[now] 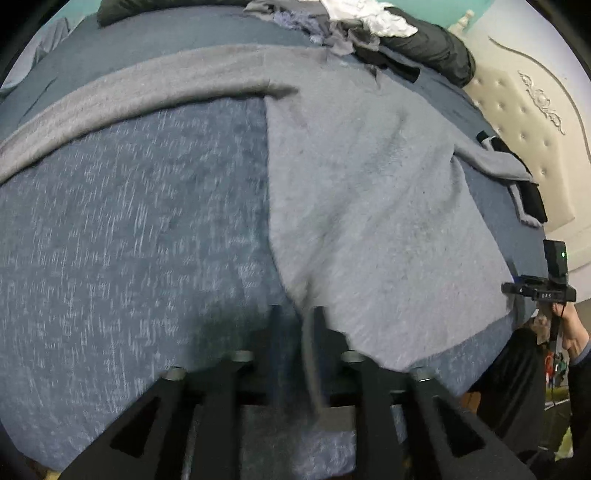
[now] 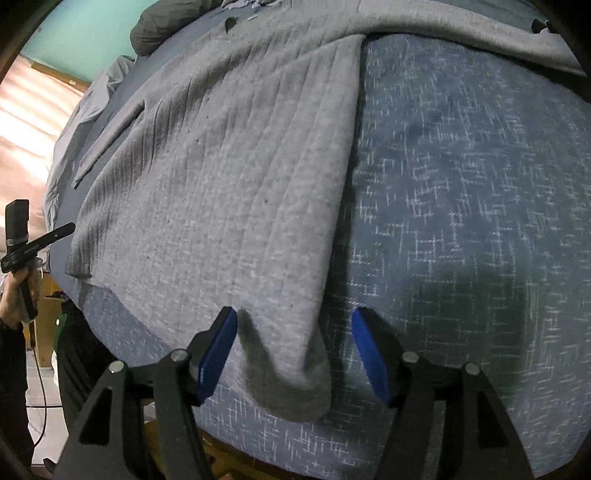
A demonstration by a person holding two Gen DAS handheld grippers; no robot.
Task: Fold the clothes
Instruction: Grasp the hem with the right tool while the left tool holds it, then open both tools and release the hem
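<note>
A light grey knit garment lies spread on a blue patterned bed cover, one sleeve stretched across the far side. My left gripper is shut on the garment's near corner, its fingers close together and blurred. In the right wrist view the same garment lies flat, its near corner hanging over the bed's front edge. My right gripper is open, its blue pads on either side of that corner without touching it.
A pile of dark, white and lilac clothes sits at the far edge of the bed. A padded cream headboard stands at the right. The other gripper shows beyond the bed's right side. Black cloth lies near the headboard.
</note>
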